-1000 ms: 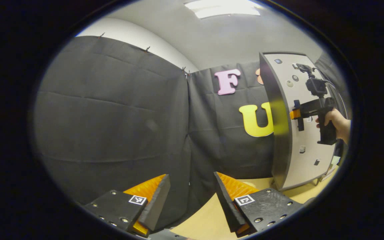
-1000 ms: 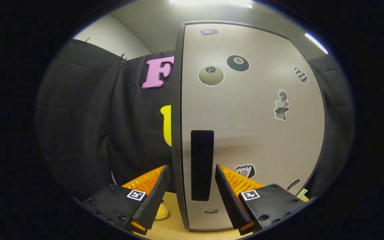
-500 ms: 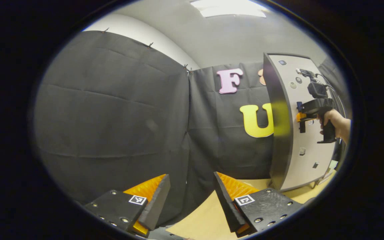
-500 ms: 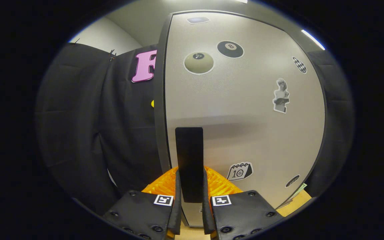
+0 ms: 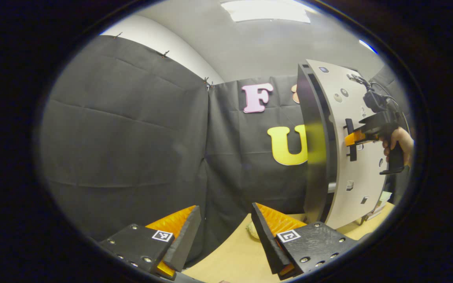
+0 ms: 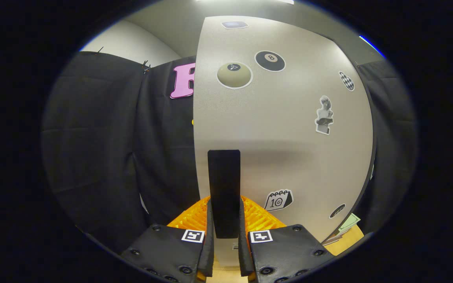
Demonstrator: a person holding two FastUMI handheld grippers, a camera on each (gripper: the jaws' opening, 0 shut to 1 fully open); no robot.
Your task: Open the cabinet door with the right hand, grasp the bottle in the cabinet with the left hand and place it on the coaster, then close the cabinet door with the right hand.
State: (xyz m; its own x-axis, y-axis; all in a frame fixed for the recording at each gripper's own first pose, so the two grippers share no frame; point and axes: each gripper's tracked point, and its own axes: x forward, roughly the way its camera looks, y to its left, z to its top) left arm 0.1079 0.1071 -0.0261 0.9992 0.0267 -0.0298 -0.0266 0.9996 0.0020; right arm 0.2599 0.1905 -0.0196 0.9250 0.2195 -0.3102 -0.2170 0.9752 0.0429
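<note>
My right gripper (image 6: 223, 251) is clamped on the door's black handle (image 6: 223, 188), and the cabinet door (image 6: 289, 129) has swung off its frame since a second ago, a dark gap now showing at 3 o'clock. My left gripper (image 5: 222, 236) waits spread wide, holding nothing. I can't yet see the bottle.

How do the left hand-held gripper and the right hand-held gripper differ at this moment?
The left hand-held gripper is open and holds nothing; the right hand-held gripper is shut on the door handle. The left one faces the booth wall; the right one faces the cabinet door.
</note>
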